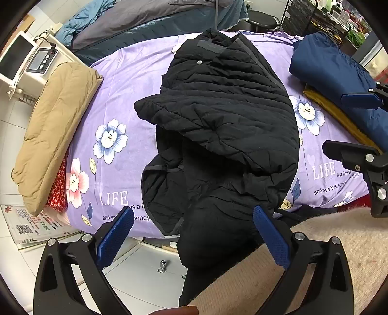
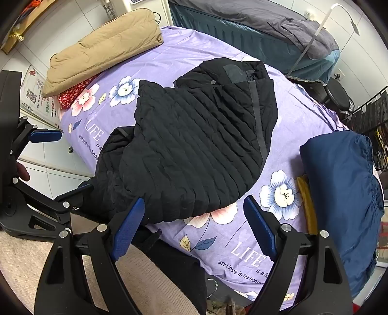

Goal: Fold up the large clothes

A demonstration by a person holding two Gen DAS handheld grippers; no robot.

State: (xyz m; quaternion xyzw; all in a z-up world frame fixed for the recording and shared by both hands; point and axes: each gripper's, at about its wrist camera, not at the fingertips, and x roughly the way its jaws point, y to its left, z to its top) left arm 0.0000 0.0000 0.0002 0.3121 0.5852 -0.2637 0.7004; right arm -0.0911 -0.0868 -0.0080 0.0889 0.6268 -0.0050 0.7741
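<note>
A black quilted jacket (image 1: 218, 109) (image 2: 194, 145) lies partly folded on a table covered by a purple flowered sheet (image 1: 135, 80) (image 2: 298, 135). Its near part spills over the table's front edge. My left gripper (image 1: 194, 232) hovers above that overhanging part, pointing down, open, its blue pads (image 1: 116, 237) clear of the cloth. It also shows at the left of the right wrist view (image 2: 58, 164). My right gripper (image 2: 194, 223) stands open over the jacket's near right edge, gripping nothing. In the left wrist view the right gripper (image 1: 356, 126) sits at the right edge.
A folded tan garment (image 1: 58, 130) (image 2: 104, 48) rests on a red flowered cloth at the table's left end. A folded navy garment (image 1: 339, 77) (image 2: 344, 193) lies on a yellow piece at the right end. A bed with grey covers (image 1: 145, 21) stands behind. A person's beige clothing (image 1: 315, 254) fills the bottom.
</note>
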